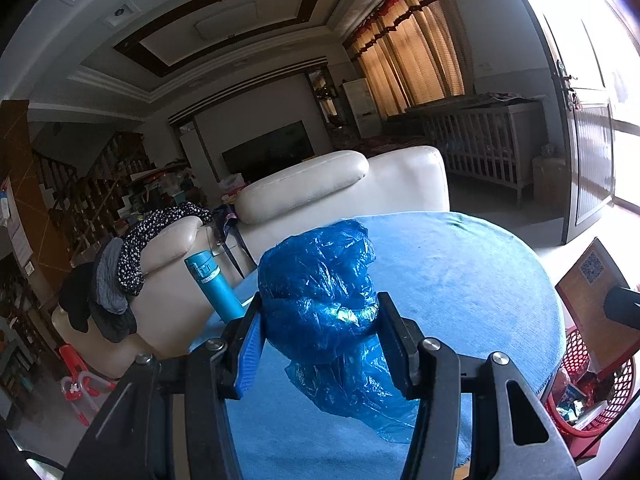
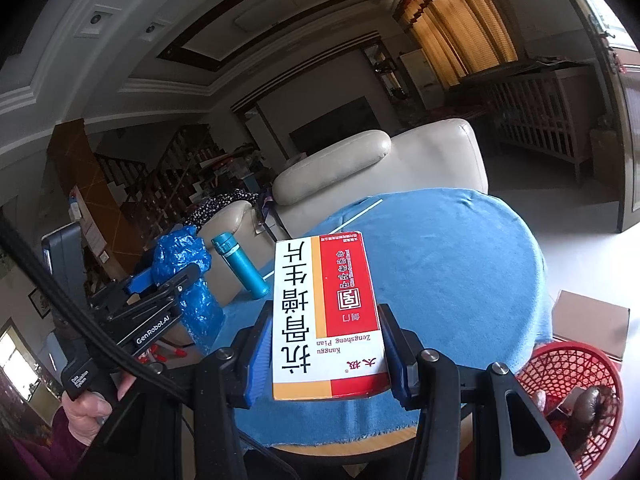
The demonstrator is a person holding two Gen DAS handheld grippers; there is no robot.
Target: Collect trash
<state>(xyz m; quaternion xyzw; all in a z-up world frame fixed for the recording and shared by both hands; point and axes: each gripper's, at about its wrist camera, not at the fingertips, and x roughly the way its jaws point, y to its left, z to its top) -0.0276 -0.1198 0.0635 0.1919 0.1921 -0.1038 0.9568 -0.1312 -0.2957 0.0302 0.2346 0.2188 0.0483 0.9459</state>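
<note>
My left gripper (image 1: 320, 320) is shut on a crumpled blue plastic bag (image 1: 320, 280) and holds it above the round table with a blue cloth (image 1: 460, 280). The bag hangs below the jaws. My right gripper (image 2: 326, 332) is shut on a white, red and orange medicine box (image 2: 324, 312) with Chinese print, held above the same table (image 2: 460, 260). In the right wrist view the left gripper (image 2: 168, 276) with the blue bag (image 2: 180, 256) is at the left. A red mesh basket (image 2: 572, 392) with trash stands below the table's right edge; it also shows in the left wrist view (image 1: 588, 384).
A teal bottle (image 1: 214, 286) stands at the table's left edge, also in the right wrist view (image 2: 242, 266). A white straw (image 2: 360, 214) lies at the far side. Cream sofas (image 1: 344, 192) stand behind. A cardboard box (image 2: 592, 328) sits beside the basket.
</note>
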